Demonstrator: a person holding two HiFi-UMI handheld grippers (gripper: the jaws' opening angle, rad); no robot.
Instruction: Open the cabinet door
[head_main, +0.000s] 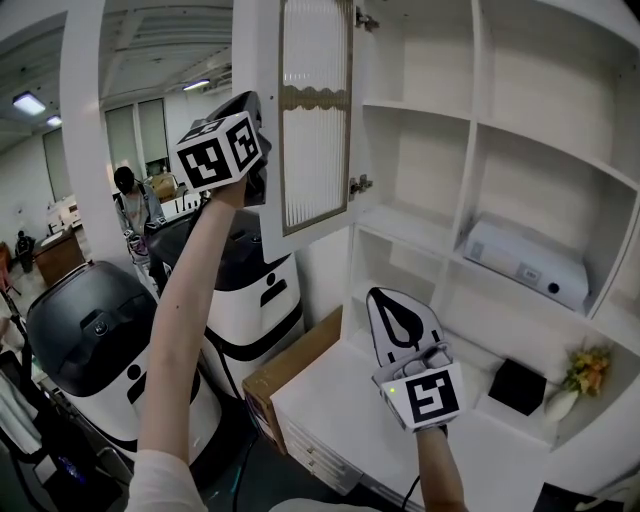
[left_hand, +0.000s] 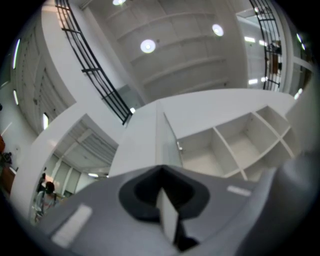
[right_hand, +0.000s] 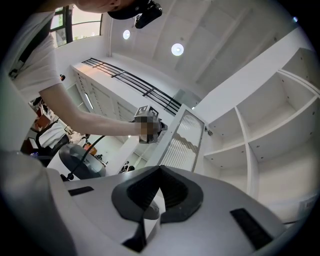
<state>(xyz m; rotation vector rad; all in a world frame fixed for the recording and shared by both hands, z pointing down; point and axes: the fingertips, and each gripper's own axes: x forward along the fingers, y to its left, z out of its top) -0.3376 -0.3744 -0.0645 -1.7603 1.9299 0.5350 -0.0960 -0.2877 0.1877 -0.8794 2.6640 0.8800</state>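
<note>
Our left gripper (left_hand: 161, 172) has its jaws clamped tight on the cabinet door (left_hand: 168, 214) edge. White open shelves (left_hand: 235, 145) sit off right, with ceiling lights (left_hand: 147, 46) glowing overhead.

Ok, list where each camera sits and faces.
Head view: on the head, facing the cabinet door; left gripper, right gripper, arms show.
Left gripper view: on the left gripper, facing up the door's edge; only jaws show.
Right gripper view: on the right gripper, facing up; left arm shows.
All share the door.
</note>
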